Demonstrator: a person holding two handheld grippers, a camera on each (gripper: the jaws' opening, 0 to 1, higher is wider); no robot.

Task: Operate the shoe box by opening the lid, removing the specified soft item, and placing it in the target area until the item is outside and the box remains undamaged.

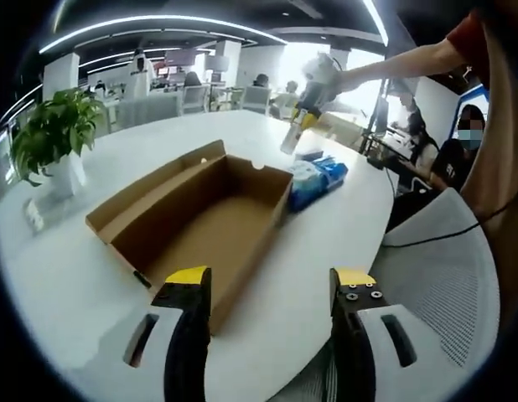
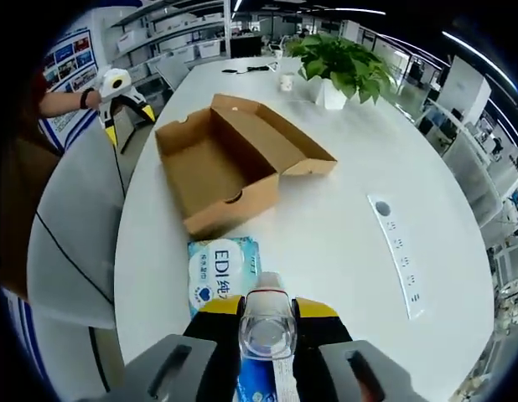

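Jaws of the right gripper (image 2: 267,322) are clenched on a small clear bottle (image 2: 266,322), seen end-on between the yellow-tipped fingers. Directly beneath and just ahead of it lies the blue-and-white soft pack (image 2: 223,272), flat on the white table (image 2: 343,209), its far edge close against the near wall of the open shoe box (image 2: 230,163). The box stands beyond the pack with its lid folded back and its floor bare, so I judge the soft item is already out.

Over on the other side, the left gripper (image 1: 271,289) hangs released, jaws spread with nothing between them, above the table edge; the box's near corner sits just ahead of its left jaw. In that view the right gripper (image 1: 305,109) hovers above the pack (image 1: 316,180), past the box's far end.

If placing is the step in hand, it would go best with the bottle kept upright and any descent taken slowly, staying clear of the cardboard wall so the box is not dented or shoved.

Hard to tell: whether the pack touches the box wall, what the bottle holds, and whether it has a cap. The pack's near end is hidden under the right gripper. A potted plant (image 2: 343,63) and a power strip (image 2: 399,251) lie well beyond.
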